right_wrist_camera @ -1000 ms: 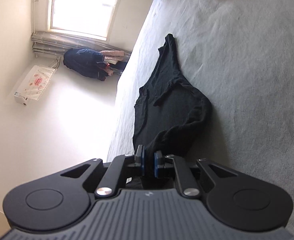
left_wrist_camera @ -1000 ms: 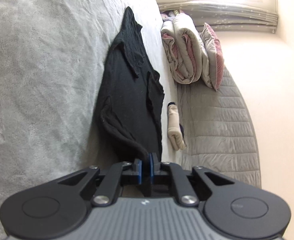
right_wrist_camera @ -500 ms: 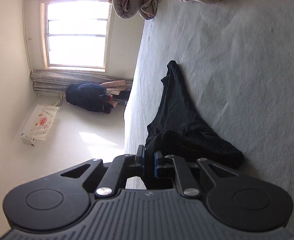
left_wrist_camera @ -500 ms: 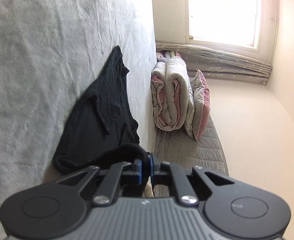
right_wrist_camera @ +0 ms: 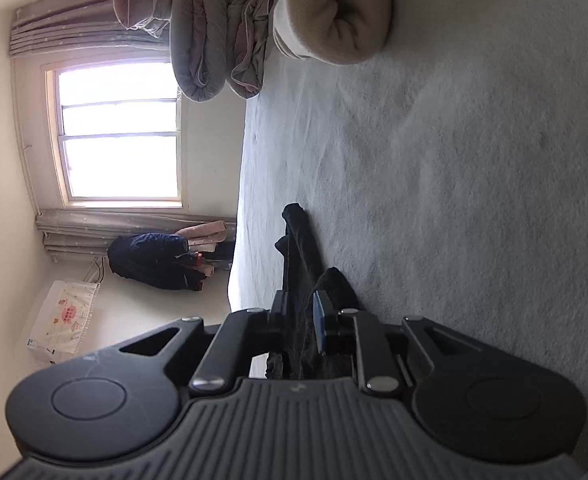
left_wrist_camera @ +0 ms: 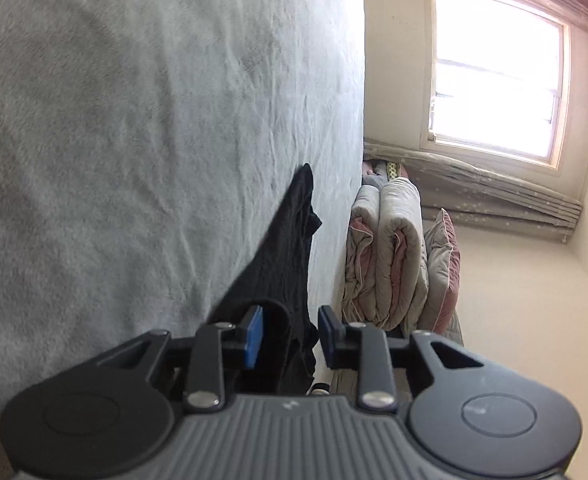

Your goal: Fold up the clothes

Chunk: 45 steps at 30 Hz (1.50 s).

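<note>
A: Where is the black garment (left_wrist_camera: 282,248)?
B: On the grey bed cover (left_wrist_camera: 134,140), stretched along its edge towards the folded quilts (left_wrist_camera: 390,256).
A: The left gripper (left_wrist_camera: 290,334)?
B: Its jaws are opening, cloth hanging loose between the blue pads.
A: The right gripper (right_wrist_camera: 300,320)?
B: Opening too, with cloth bunched between; I cannot tell whether the pads press it.

Counted: one black garment (left_wrist_camera: 290,248) on one bed (left_wrist_camera: 134,140). One folded quilt (left_wrist_camera: 390,264), one pink pillow (left_wrist_camera: 446,256), one rolled beige blanket (right_wrist_camera: 334,12). One window (left_wrist_camera: 498,76). One dark jacket (right_wrist_camera: 150,256) and one printed white cover (right_wrist_camera: 62,320) seen by the wall.
</note>
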{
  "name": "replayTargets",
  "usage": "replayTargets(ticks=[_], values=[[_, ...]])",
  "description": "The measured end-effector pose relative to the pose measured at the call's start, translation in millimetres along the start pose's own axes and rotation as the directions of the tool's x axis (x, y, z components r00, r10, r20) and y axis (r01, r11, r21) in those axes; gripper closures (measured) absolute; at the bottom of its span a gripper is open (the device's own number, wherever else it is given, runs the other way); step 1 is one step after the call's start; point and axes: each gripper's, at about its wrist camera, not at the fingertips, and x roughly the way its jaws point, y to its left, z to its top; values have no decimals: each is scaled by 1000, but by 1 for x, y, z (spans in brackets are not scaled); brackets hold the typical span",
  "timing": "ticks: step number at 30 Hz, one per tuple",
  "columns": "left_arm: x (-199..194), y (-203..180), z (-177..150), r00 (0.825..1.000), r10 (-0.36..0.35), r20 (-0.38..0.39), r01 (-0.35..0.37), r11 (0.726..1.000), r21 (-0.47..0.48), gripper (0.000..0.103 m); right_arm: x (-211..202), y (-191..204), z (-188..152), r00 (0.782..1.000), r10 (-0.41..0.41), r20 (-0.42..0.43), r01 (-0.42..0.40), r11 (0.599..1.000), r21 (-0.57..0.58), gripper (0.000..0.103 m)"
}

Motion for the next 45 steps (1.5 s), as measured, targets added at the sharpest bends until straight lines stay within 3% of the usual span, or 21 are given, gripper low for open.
replayTargets(ticks=[4, 6, 8, 12, 15, 17, 19, 24, 26, 28, 29, 30, 32, 35, 40, 45], values=[[-9, -22, -3, 990, 144, 2, -142, 973, 181, 63, 2, 25, -13, 993, -114, -23, 107, 974, -198, 70], [-16, -34, -9, 973, 229, 10, -223, 935, 276, 57, 0, 32, -23, 989, -144, -39, 130, 957, -258, 60], [-20, -44, -14, 950, 311, 11, -295, 888, 353, 51, -3, 38, -31, 979, -198, -40, 176, 932, -316, 58], [-30, -46, -25, 917, 398, -34, -343, 829, 442, 46, -16, 45, -42, 956, -292, -5, 267, 884, -384, 54], [-25, -40, -31, 909, 413, -55, -350, 829, 436, 45, -24, 41, -50, 937, -348, 5, 324, 867, -379, 54], [-22, -35, -37, 907, 415, -65, -352, 834, 425, 45, -27, 33, -56, 936, -352, -2, 329, 876, -353, 54], [-22, -31, -43, 917, 396, -59, -338, 845, 415, 46, -30, 25, -63, 934, -356, -9, 334, 884, -326, 54], [-16, -25, -53, 944, 326, -50, -279, 870, 407, 49, -22, 18, -70, 954, -300, 10, 288, 906, -310, 54], [-14, -20, -54, 949, 312, -37, -274, 880, 388, 60, -9, 20, -74, 961, -275, -2, 261, 916, -303, 55], [-11, -13, -52, 948, 317, -26, -287, 890, 355, 87, 3, 22, -78, 960, -281, 1, 268, 913, -309, 67], [-11, -10, -50, 948, 316, -25, -290, 897, 333, 96, 9, 23, -80, 957, -289, 4, 276, 909, -312, 82], [-12, -7, -48, 951, 310, -27, -287, 908, 307, 96, 15, 21, -81, 954, -301, 12, 290, 908, -301, 89], [-16, -5, -46, 951, 307, -27, -288, 918, 271, 96, 15, 19, -81, 958, -286, 30, 284, 924, -257, 92], [-23, -19, -52, 940, 342, -15, -319, 891, 323, 97, 4, 26, -80, 968, -247, 49, 252, 941, -226, 92], [-43, -27, -55, 944, 325, -54, -296, 910, 292, 97, -19, 47, -79, 982, -185, 49, 191, 953, -236, 92], [-69, -32, -68, 929, 353, -108, -306, 899, 312, 97, -42, 60, -89, 979, -204, 27, 204, 945, -256, 92]])
